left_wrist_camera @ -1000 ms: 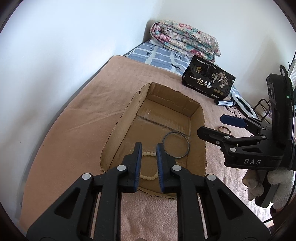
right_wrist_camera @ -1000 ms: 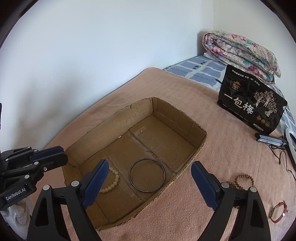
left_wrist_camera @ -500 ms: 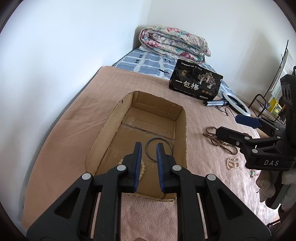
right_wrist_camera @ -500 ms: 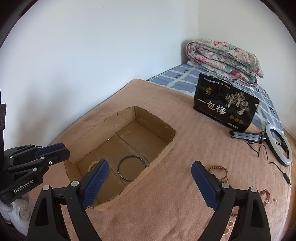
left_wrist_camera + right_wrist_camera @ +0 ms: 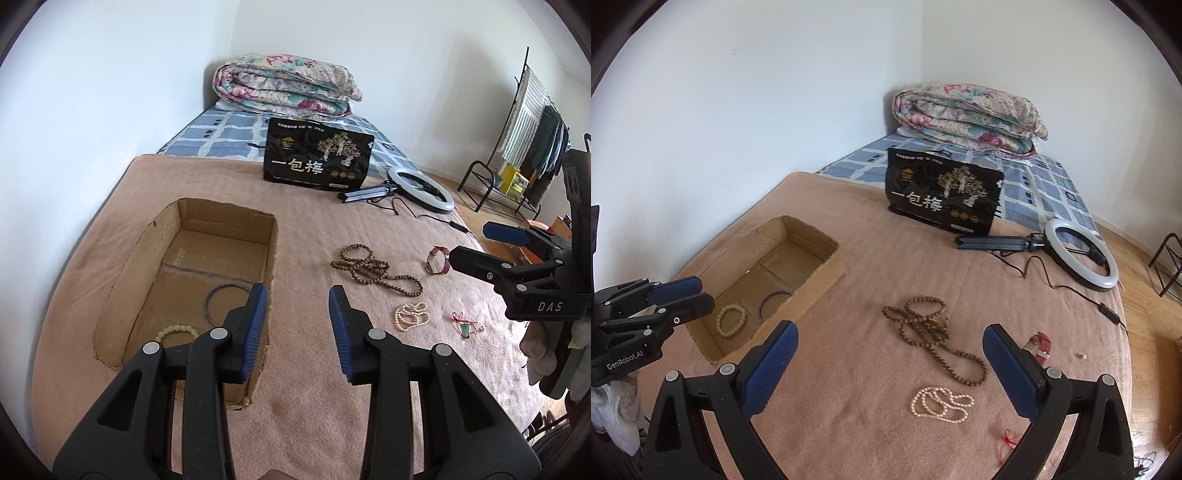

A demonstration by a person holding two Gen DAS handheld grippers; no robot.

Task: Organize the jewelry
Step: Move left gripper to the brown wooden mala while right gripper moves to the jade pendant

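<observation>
A cardboard box (image 5: 221, 221) (image 5: 827, 273) on the pink blanket holds a cream bead bracelet (image 5: 173, 330) (image 5: 731, 319) and a dark bangle (image 5: 225, 302) (image 5: 774, 301). To its right on the blanket lie a brown bead necklace (image 5: 373, 269) (image 5: 931, 332), a pearl strand (image 5: 412, 314) (image 5: 940, 402), a red watch (image 5: 437, 260) (image 5: 1041, 343) and a red-cord pendant (image 5: 463, 323). My left gripper (image 5: 297, 314) hovers over the box's right wall, jaws opening, nothing between them. My right gripper (image 5: 890, 362) hangs above the necklace and pearls, jaws opening wide, empty.
A black gift bag (image 5: 317, 158) stands at the blanket's far edge, with a ring light (image 5: 421, 188) and its cable beside it. A folded floral quilt (image 5: 284, 83) lies behind. A white wall runs along the left; a clothes rack (image 5: 517, 147) stands far right.
Both grippers have drawn back and swung right, away from the box. The left jaws went from nearly shut to parted. The right jaws spread a little wider. The loose jewelry came into view.
</observation>
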